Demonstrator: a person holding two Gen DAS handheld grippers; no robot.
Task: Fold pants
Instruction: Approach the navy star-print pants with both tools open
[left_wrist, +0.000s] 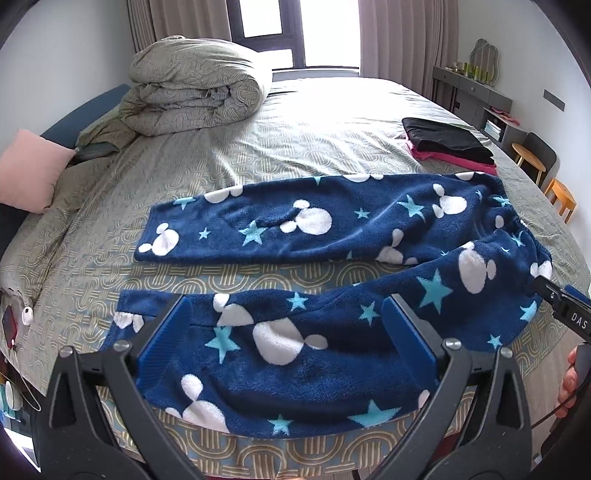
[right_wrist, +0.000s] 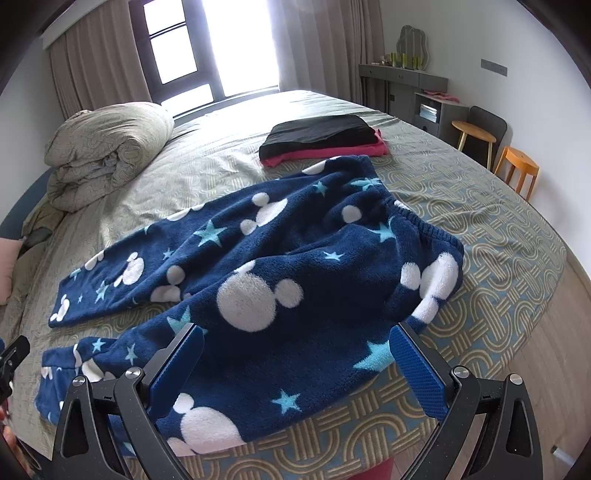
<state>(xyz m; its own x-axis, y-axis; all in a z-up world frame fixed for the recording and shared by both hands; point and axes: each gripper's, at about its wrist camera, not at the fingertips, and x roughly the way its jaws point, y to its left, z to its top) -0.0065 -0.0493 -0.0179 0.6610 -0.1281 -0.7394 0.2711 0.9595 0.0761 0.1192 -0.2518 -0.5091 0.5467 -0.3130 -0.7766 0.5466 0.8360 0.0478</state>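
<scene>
Pants (left_wrist: 303, 229) spread across mid-frame on the bed (left_wrist: 314, 122); both grippers, left (left_wrist: 286, 317) and right (right_wrist: 297, 345), gape wide over the near leg.

Bed (left_wrist: 332, 110) – pants (left_wrist: 295, 221), duvet (left_wrist: 195, 88), folded clothes (left_wrist: 447, 138)

Navy fleece pants (left_wrist: 332, 229) with white mouse-head shapes and light blue stars lie spread flat on the patterned bedspread, two legs apart and stretched leftward, the near leg at the bed's edge, the gathered elastic waistband (right_wrist: 417, 218) bunched at the right
</scene>
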